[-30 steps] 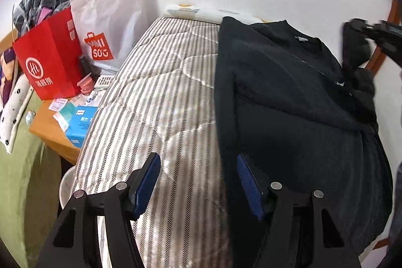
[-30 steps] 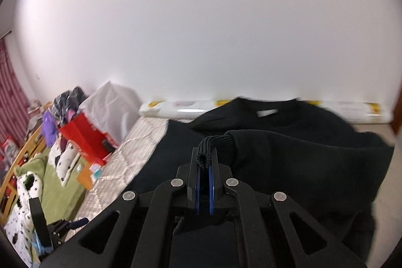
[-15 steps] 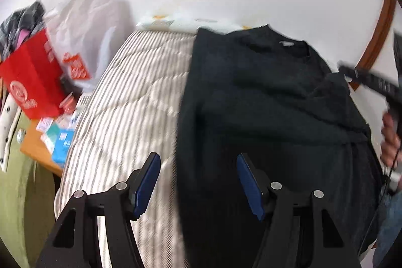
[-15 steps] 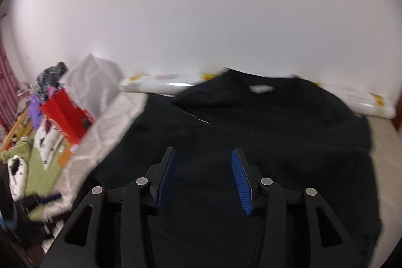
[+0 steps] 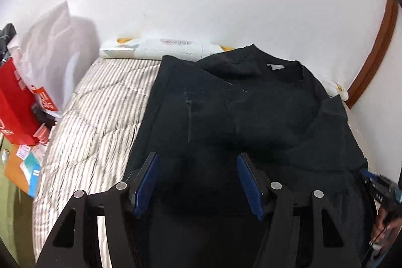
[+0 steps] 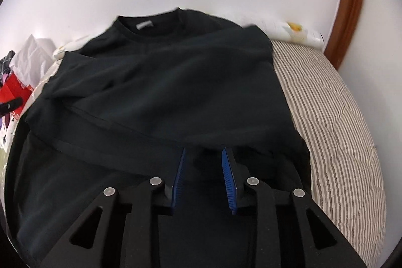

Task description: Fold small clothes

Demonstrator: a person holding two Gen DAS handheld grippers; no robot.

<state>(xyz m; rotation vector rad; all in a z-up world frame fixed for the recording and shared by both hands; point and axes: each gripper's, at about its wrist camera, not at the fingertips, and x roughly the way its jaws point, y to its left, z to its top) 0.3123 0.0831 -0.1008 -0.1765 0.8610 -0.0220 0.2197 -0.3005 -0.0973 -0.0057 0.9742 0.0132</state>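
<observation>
Released a second earlier, the sleeve lay across the black sweater (image 6: 160,92); both the right claw (image 6: 204,177) and left claw (image 5: 198,182) hung spread, empty, ready for the next fold.

Your black sweatshirt (image 5: 251,122) lies on striped mattress (image 5: 100,112), collar toward wall, sleeves folded across chest, hem nearest you, fabric slightly rumpled.

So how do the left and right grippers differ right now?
The left gripper has its jaws spread wide, while the right gripper has a narrower gap. The left gripper sits over the black sweatshirt near its edge by the bare striped mattress; the right gripper sits over the sweatshirt's lower middle. Both are open, blue-padded and hold nothing.
</observation>
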